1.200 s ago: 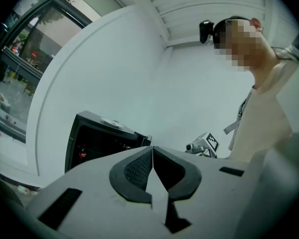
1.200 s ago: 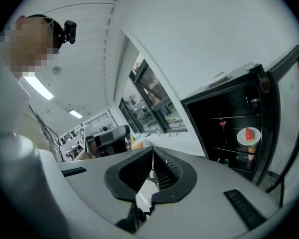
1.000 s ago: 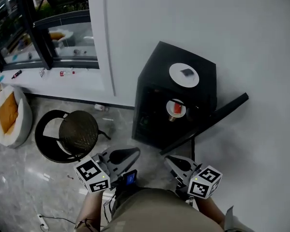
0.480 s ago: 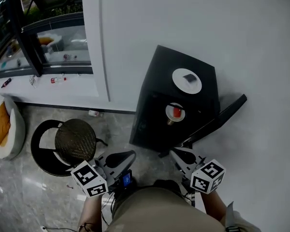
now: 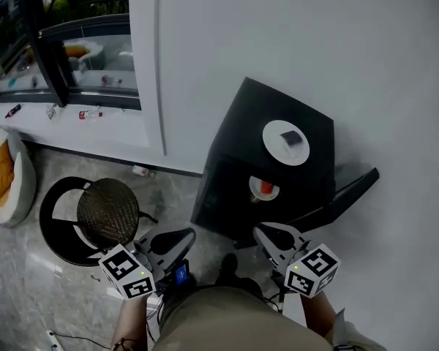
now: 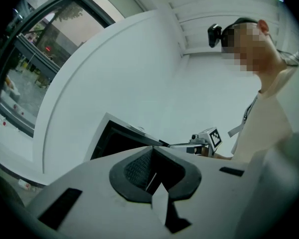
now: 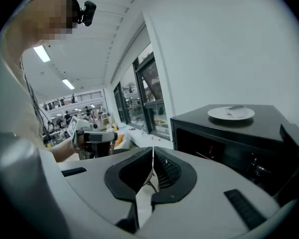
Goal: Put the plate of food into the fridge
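Observation:
A white plate point(image 5: 285, 142) with a small grey piece of food on it rests on top of a black mini fridge point(image 5: 234, 159). The fridge door point(image 5: 347, 193) stands open to the right. A red item point(image 5: 266, 189) sits on a small plate inside. My left gripper point(image 5: 177, 238) and right gripper point(image 5: 267, 234) hang low in front of my body, short of the fridge, both shut and empty. In the right gripper view the plate point(image 7: 231, 113) lies ahead to the right, beyond the closed tips point(image 7: 152, 156). The left gripper view looks over its shut tips point(image 6: 152, 171) at the fridge point(image 6: 114, 138).
A round black stool point(image 5: 106, 214) stands on the floor left of the fridge. A white cushion with an orange pillow point(image 5: 4, 178) lies at the far left. A bottle point(image 5: 140, 171) lies by the wall. A window sill point(image 5: 88, 114) carries small items.
The fridge has slid lower and slightly right in the head view. The left gripper has drifted a little left. Both grippers stay shut and empty.

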